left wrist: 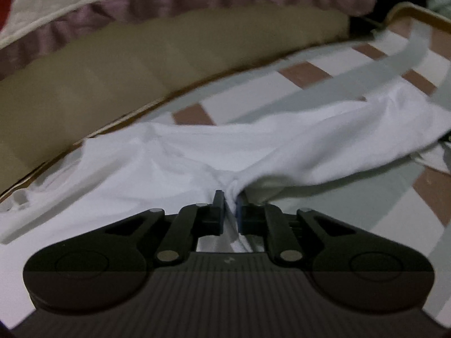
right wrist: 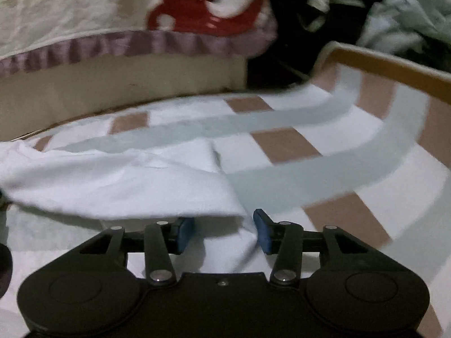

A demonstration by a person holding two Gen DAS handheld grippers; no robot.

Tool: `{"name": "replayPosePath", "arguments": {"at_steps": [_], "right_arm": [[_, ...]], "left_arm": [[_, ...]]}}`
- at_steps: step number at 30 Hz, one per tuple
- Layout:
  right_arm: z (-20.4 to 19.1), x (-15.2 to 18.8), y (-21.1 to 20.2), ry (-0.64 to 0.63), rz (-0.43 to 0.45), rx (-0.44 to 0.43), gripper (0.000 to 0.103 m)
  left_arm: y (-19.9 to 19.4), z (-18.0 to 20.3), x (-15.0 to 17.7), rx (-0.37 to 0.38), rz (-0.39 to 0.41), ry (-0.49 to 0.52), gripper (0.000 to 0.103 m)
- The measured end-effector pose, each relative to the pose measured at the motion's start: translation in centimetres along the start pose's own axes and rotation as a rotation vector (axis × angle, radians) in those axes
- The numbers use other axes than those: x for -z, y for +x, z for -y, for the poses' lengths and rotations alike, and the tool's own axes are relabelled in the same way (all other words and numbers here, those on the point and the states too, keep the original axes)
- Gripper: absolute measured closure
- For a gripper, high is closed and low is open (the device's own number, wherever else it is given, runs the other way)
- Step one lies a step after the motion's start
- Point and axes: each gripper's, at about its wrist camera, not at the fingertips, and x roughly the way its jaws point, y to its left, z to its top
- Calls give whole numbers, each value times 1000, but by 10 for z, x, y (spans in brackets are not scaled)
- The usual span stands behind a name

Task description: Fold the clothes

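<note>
- White garment (left wrist: 197, 152) lies rumpled across the checked surface (left wrist: 324, 73), stretched from the near-left edge toward the far right in your left wrist view; frames are motion-blurred.
- Your left gripper (left wrist: 230, 201) has its jaws nearly together w/ a pinch of the white cloth bunched between the blue pads; fabric fans out from that pinch to both sides.
- Your right gripper (right wrist: 224, 226) has jaws well apart, not clamped on anything; a folded edge of the same garment (right wrist: 118, 180) sits just ahead of and between them, w/ the cloth's corner reaching down by the right pad (right wrist: 260, 231).
- Surface (right wrist: 287, 143) shows white, grey and brown-pink checks, w/ a raised tan rim (right wrist: 389, 67) at the far right.
- Tan mattress side (left wrist: 112, 64) runs along the far edge of the surface; above it a quilt (right wrist: 84, 8) w/ mauve frill and red print.
- Dark area w/ pale heaped clothes (right wrist: 408, 19) lies beyond the rim, far right; too blurred to tell more.
</note>
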Motion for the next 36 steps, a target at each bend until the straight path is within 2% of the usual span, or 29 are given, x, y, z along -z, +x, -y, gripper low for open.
{"name": "replayPosePath", "arguments": {"at_steps": [1, 2, 4, 8, 9, 11, 12, 13, 15, 16, 17, 18, 19, 20, 24, 26, 28, 31, 36], "right_arm": [[-4, -4, 3, -19, 7, 5, 78], [-8, -9, 4, -39, 25, 22, 97], [-19, -23, -7, -95, 114, 102, 98], [-57, -45, -63, -316, 451, 359, 98], [-63, -46, -73, -359, 494, 406, 97], [-65, -43, -76, -408, 454, 454, 95], [-57, -38, -71, -387, 391, 444, 94], [-45, -29, -63, -341, 303, 423, 93], [-16, -11, -42, -237, 92, 370, 86], [-3, -2, -33, -191, 6, 339, 84], [8, 6, -29, -147, -46, 312, 76], [16, 13, -31, -110, -48, 292, 75], [21, 18, -34, -86, -53, 284, 58], [22, 19, -37, -84, -65, 296, 49], [30, 20, -48, 12, -94, 233, 49], [29, 21, -56, 84, -97, 167, 49], [18, 23, -68, 141, -91, 93, 49], [-9, 27, -81, 210, -97, -73, 49], [-81, 20, -60, 244, -252, -531, 49]], "left_arm": [[-4, -6, 1, -6, 10, -32, 95], [-6, -13, 2, 0, 18, -63, 95], [-10, -21, 5, 50, 22, -123, 95], [-12, -21, 11, 159, 9, -168, 92], [-10, -17, 12, 168, -5, -157, 92], [-2, -6, 14, 150, -44, -121, 88], [1, -2, 15, 153, -61, -107, 83], [4, 1, 16, 162, -78, -95, 81], [3, 3, 19, 189, -79, -86, 68], [1, 1, 20, 208, -77, -92, 65], [-1, -1, 21, 229, -76, -103, 59], [-6, -7, 24, 249, -75, -121, 57], [-11, -14, 27, 268, -74, -143, 57], [-17, -21, 30, 286, -73, -164, 57], [-40, -53, 46, 342, -75, -250, 50], [-54, -78, 61, 324, -87, -292, 50], [-66, -107, 80, 272, -107, -339, 50], [-82, -152, 111, 174, -138, -416, 50], [-109, -227, 161, 25, -183, -552, 50]]}}
